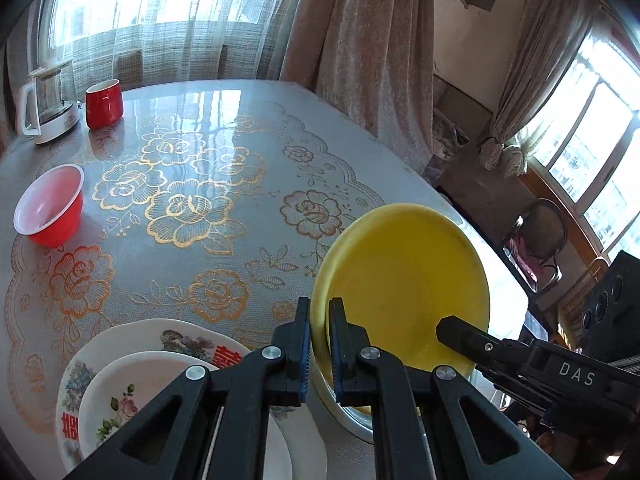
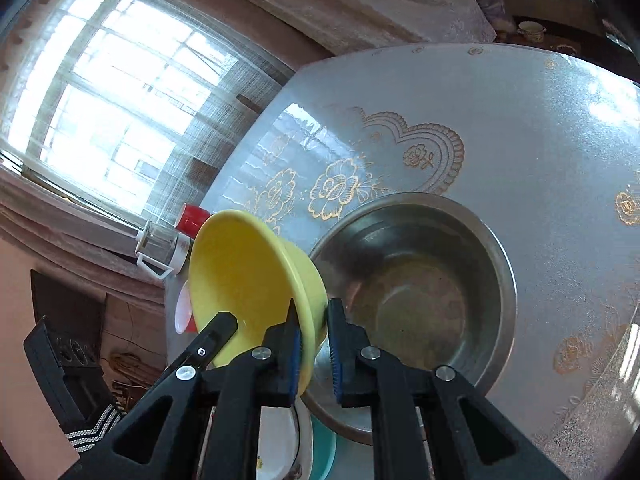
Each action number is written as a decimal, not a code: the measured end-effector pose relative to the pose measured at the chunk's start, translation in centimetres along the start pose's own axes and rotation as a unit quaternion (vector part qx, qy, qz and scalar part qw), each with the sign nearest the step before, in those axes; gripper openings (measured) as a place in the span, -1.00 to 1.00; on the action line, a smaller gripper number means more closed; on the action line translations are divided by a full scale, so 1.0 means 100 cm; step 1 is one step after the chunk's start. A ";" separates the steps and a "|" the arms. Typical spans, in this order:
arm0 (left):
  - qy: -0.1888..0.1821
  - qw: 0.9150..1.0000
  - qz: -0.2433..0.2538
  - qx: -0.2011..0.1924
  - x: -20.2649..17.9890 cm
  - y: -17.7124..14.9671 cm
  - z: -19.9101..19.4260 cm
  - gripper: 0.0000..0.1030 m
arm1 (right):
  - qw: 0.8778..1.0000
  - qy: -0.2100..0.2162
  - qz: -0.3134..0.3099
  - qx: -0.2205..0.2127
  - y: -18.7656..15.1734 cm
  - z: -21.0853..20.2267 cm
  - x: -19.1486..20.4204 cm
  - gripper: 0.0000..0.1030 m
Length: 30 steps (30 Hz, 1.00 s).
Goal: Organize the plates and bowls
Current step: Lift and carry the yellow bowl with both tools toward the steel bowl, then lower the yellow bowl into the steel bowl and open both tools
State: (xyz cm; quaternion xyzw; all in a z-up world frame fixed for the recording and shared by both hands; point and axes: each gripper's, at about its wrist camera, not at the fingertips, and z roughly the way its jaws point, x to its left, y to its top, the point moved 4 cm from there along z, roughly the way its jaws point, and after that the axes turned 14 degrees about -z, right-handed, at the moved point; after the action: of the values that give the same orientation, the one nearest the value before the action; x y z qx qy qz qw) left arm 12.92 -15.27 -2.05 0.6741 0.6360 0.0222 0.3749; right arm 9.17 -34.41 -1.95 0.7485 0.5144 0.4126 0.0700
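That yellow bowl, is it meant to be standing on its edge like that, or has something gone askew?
The yellow bowl is tipped steeply on its side, not sitting flat. Both the left gripper and the right gripper have its rim between their fingers, above the steel bowl. Nothing looks spilled or broken.

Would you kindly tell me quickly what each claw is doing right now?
Left claw: closed on the rim of the yellow bowl.
Right claw: closed on the same yellow bowl's rim.

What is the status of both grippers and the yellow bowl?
Left gripper and right gripper both clamp yellow bowl rim. Bowl tilted above steel bowl. Nothing in the way.
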 end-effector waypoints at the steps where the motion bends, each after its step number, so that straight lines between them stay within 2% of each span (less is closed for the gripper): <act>1: 0.001 1.000 0.002 0.004 -0.002 -0.004 0.003 -0.83 | 1.000 -0.004 0.005 -0.003 -0.002 -0.001 -0.003 -0.76; 5: 0.003 1.000 0.006 0.027 -0.010 -0.017 0.017 -0.83 | 1.000 -0.014 0.021 -0.003 -0.012 -0.004 -0.021 -0.76; 11: 0.015 0.999 0.022 0.038 -0.023 -0.030 0.029 -0.82 | 0.999 -0.032 0.026 -0.006 -0.018 -0.013 -0.040 -0.76; 19: 0.037 0.997 0.040 0.047 -0.027 -0.038 0.045 -0.81 | 0.999 -0.043 0.026 -0.005 -0.020 -0.013 -0.050 -0.76; 27: 0.042 0.997 0.032 0.061 -0.022 -0.040 0.055 -0.80 | 0.999 -0.047 0.027 -0.001 -0.021 -0.012 -0.057 -0.76; 30: 0.043 0.997 0.035 0.055 -0.023 -0.040 0.054 -0.80 | 0.998 -0.055 0.018 -0.002 -0.020 -0.013 -0.055 -0.76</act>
State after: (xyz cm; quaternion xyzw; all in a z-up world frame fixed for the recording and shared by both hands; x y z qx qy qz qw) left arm 11.83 -20.26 -7.04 0.7140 0.6279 0.0293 0.3082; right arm 6.16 -38.47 -5.11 0.7794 0.4952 0.3726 0.0923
